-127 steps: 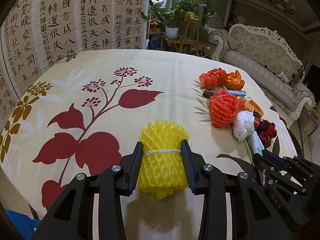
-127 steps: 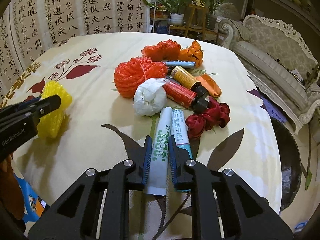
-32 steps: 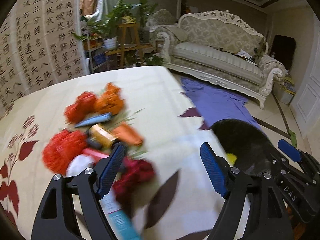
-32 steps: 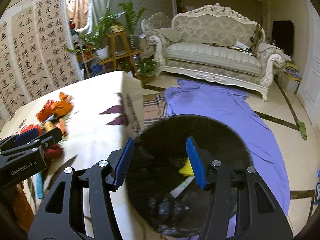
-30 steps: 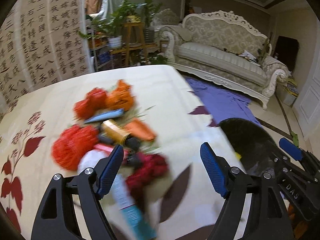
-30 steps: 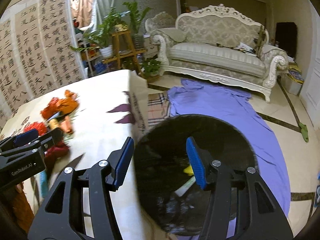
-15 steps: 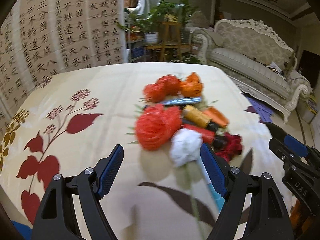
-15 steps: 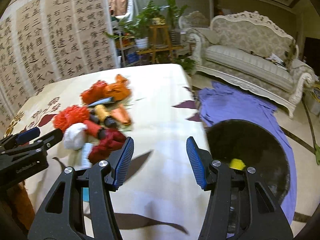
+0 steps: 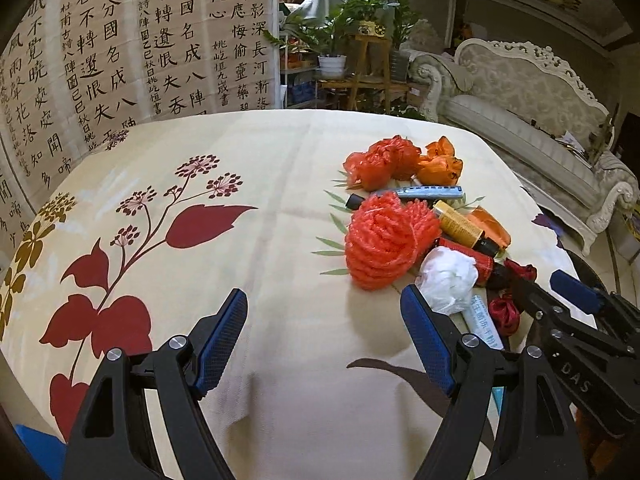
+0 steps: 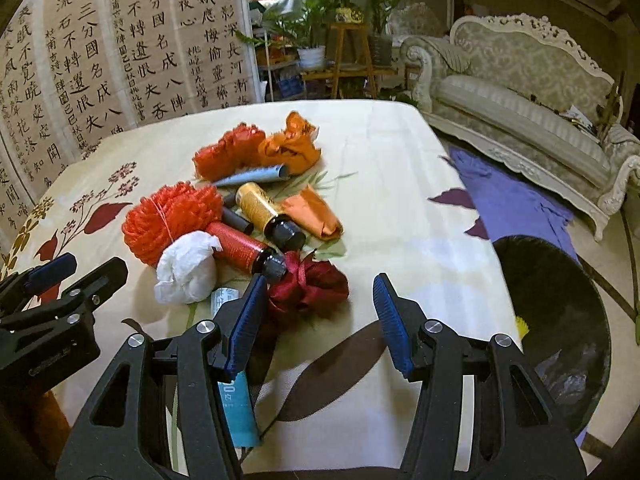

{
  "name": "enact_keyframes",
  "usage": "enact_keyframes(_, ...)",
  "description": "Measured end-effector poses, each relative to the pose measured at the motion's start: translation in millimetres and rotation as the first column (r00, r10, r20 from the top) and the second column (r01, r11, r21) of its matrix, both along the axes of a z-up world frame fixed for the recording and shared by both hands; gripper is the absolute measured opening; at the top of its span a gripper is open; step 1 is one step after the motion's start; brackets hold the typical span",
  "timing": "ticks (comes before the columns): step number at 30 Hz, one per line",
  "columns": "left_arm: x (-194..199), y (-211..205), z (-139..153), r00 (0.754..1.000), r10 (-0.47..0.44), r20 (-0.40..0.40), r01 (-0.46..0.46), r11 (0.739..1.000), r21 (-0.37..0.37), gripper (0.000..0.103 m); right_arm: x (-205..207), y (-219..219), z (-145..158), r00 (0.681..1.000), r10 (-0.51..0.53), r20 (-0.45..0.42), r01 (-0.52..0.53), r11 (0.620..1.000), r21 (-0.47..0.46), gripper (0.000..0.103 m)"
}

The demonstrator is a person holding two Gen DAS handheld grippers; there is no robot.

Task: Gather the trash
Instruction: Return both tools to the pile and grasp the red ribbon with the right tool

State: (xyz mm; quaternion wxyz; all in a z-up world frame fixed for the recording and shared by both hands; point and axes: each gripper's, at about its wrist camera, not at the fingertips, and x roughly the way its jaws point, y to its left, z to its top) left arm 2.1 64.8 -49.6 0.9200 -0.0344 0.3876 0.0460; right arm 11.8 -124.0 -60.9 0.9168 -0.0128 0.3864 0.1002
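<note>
A heap of trash lies on the flowered tablecloth: a red foam net ball, a white crumpled wad, a gold bottle, a red bottle, a dark red ribbon bow, orange wrappers and a blue tube. My left gripper hovers open over bare cloth, left of the heap. My right gripper is open and empty, with the bow just beyond its left finger. The black trash bin stands on the floor past the table's right edge, something yellow inside.
A calligraphy screen runs along the far left of the table. Potted plants on a wooden stand and an ornate sofa are behind. A purple cloth lies on the floor beside the bin.
Both grippers, which held the yellow net and a tube earlier, are empty. Over the last second both swung left, from above the bin back over the table and the heap.
</note>
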Motion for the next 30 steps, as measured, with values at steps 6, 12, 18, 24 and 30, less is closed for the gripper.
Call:
enact_keyframes(6,0,3,-4,1.0,-0.003,-0.015,0.003,1.0,-0.018,0.076,-5,-9,3,1.0,-0.027,-0.006,0.027,0.998,-0.05,0.06)
enact_keyframes(12,0,2,-5,1.0,-0.012,-0.02,0.011,0.999,-0.03,0.076,-6,-16,9,0.999,-0.047,-0.014,0.047,0.998,-0.05,0.06)
enact_keyframes(18,0,3,-6,1.0,-0.008,-0.024,0.007,0.999,-0.037,0.076,1,-14,9,0.998,-0.06,-0.021,0.059,0.998,-0.021,0.06)
enact_keyframes(24,-2,4,-6,1.0,-0.005,-0.026,0.004,0.999,-0.041,0.076,7,0,-1,0.998,-0.051,-0.042,0.05,0.998,-0.034,0.06)
enact_keyframes(30,-1,0,-7,0.999,-0.02,-0.029,0.019,0.999,-0.04,0.076,1,-12,-4,0.996,-0.063,-0.056,0.06,0.997,-0.056,0.06)
